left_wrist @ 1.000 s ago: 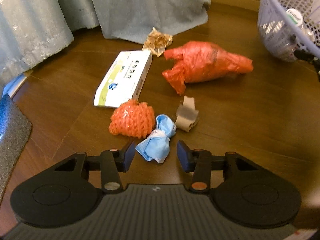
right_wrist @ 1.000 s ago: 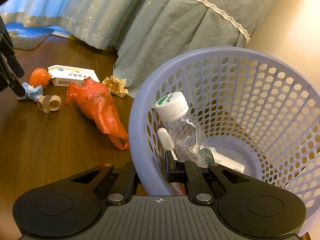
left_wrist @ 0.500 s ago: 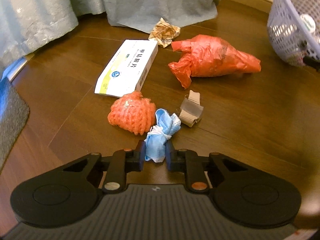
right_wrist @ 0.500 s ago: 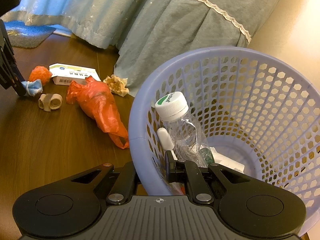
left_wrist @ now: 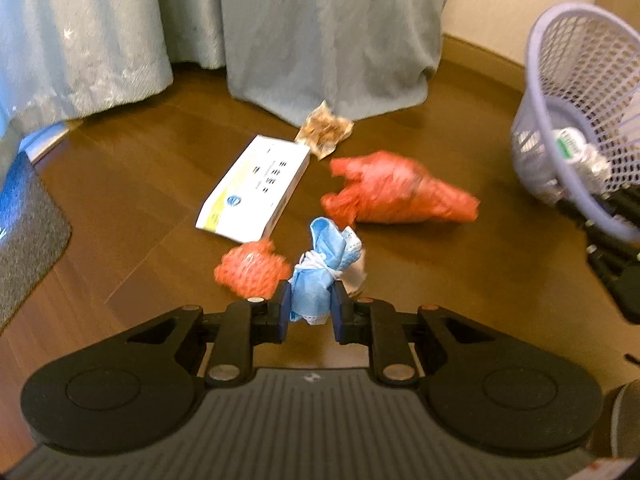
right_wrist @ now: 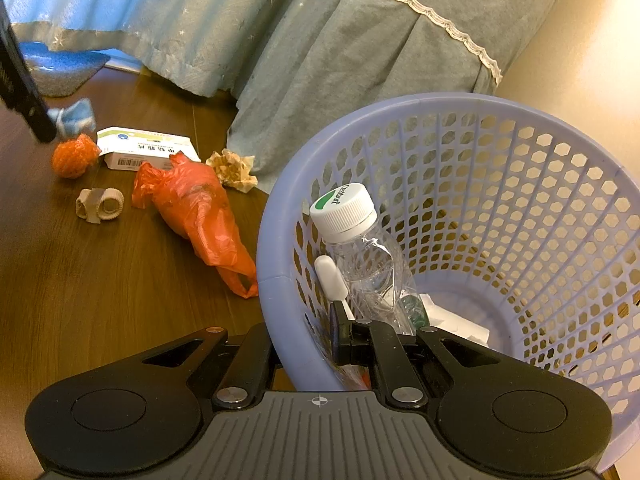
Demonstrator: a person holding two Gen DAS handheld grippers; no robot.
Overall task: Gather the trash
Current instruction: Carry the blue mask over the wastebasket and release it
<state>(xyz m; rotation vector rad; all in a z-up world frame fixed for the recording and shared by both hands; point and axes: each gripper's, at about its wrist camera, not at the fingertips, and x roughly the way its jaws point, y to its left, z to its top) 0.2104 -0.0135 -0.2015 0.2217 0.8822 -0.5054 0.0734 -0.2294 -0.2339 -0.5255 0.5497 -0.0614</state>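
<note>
Our left gripper (left_wrist: 310, 311) is clamped on the blue mask (left_wrist: 320, 272), lifted clear of the floor (right_wrist: 100, 280) above the orange net (left_wrist: 252, 270). Our right gripper (right_wrist: 320, 344) pinches the basket (right_wrist: 276, 248) rim, beside the remaining trash.

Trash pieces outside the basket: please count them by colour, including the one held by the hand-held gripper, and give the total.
Orange: 2, the plastic bag and the mesh ball
Blue: 1, the face mask held by the left hand-held gripper
White: 1, the medicine box
Beige or tan: 2, the crumpled wrapper and the cardboard roll
Total: 6
</note>
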